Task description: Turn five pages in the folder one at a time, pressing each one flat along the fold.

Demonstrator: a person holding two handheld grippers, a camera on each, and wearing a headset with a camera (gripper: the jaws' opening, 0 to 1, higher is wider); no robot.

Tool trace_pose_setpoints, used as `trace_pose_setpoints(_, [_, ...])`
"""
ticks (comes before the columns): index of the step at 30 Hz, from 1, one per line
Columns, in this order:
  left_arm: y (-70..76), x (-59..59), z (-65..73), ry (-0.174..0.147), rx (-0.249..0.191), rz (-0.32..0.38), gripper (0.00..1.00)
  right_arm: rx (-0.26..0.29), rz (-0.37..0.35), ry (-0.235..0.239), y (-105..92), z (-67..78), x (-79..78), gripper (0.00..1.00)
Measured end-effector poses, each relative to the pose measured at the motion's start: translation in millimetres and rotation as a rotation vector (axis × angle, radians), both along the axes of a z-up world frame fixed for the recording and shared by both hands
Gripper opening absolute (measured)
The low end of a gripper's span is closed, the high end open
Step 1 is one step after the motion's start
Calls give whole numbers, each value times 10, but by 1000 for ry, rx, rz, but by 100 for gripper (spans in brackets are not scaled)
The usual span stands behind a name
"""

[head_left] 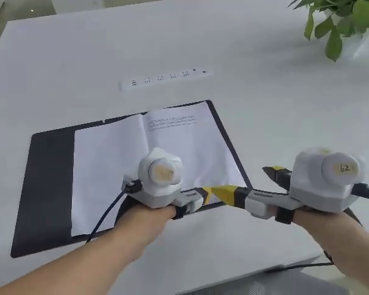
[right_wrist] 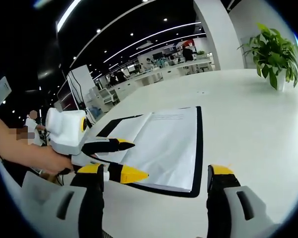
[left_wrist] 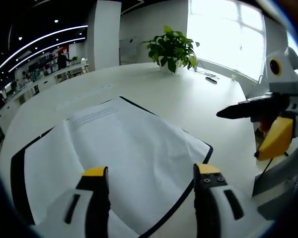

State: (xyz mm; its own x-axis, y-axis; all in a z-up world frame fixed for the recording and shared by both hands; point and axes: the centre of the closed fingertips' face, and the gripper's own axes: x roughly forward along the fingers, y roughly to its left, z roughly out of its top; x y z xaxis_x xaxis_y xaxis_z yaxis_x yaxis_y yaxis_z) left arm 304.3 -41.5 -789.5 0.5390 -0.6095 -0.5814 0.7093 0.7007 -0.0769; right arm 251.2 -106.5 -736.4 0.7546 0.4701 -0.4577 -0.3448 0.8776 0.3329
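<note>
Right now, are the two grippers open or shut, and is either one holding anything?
Left gripper: open, holding nothing, over the page.
Right gripper: open, holding nothing.

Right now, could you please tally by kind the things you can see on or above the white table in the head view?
folder, lying open with pages: 1
power strip: 1
potted plant: 1
tools: 2, the left tool and the right tool, both open
total: 5
</note>
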Motion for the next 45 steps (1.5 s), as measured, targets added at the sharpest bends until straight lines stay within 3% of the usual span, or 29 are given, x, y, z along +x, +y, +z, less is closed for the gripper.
trace_pose_setpoints(7, [-139,47,-53,-14,-5,5,62,10,0,4,-1,-33,17,83])
trace_pose_setpoints(10, [-156,36,-123,-18,17,4,57,15,-2,10,2,-66,13,83])
trace_pose_setpoints(12, [-130,44,-145,-47,48,11,54,17,-3,14,1,-83,11,82])
trace_pose_setpoints(16, [-129,28,-175,-72,66,4,52,22,-4,12,1,-96,12,81])
trace_pose_setpoints(25, [-147,11,-182,-117,36,-36,41,34,-6,13,-19,-130,34,78])
trace_pose_setpoints(30, [-136,16,-194,-108,12,-26,40,46,0,21,-1,-179,44,76])
trace_pose_setpoints(40, [-141,2,-199,-121,8,-40,37,63,-7,30,52,-199,28,74])
trace_pose_setpoints(45, [-171,-13,-201,-121,5,-62,31,66,-12,34,60,-194,32,74])
